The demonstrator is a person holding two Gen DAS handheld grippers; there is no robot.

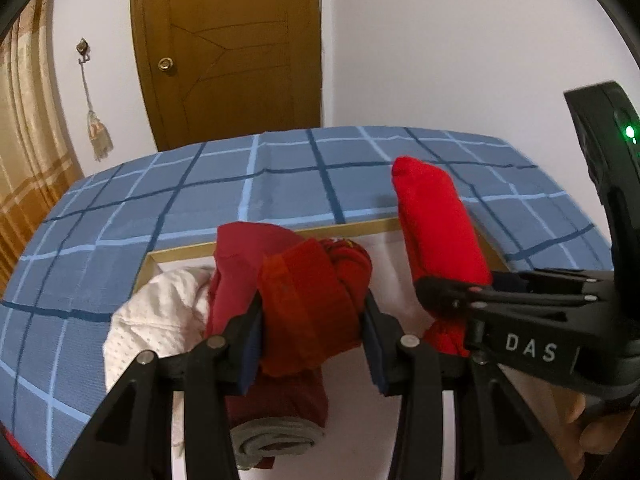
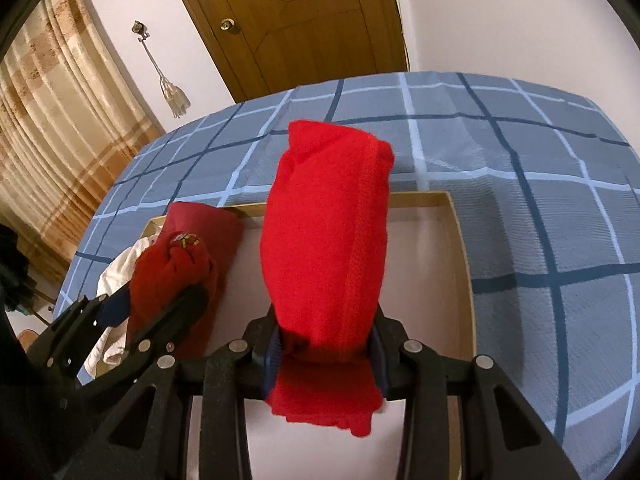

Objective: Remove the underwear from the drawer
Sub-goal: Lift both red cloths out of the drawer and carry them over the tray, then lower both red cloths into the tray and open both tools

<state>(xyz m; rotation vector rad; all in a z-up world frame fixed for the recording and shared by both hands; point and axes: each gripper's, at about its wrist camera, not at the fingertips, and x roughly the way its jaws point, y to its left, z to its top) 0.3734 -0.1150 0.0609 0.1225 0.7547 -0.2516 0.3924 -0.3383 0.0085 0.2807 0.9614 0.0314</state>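
A shallow drawer [image 2: 460, 236] with a wooden rim and white floor lies on a blue checked bedspread. My left gripper [image 1: 314, 322] is shut on a rolled dark-red underwear [image 1: 316, 292], held above the drawer's left part; it also shows in the right wrist view [image 2: 172, 272]. My right gripper [image 2: 326, 350] is shut on a folded bright-red underwear [image 2: 328, 240], held upright above the drawer; it also shows in the left wrist view [image 1: 436, 220]. More dark-red cloth [image 1: 236, 264], a white dotted garment [image 1: 160, 316] and a grey roll [image 1: 276, 438] lie in the drawer's left side.
The blue checked bedspread [image 1: 120, 220] surrounds the drawer. Behind it are a white wall, a brown wooden door [image 1: 228, 48], a curtain [image 2: 60, 140] at left and a tassel on a wall hook [image 1: 98, 128].
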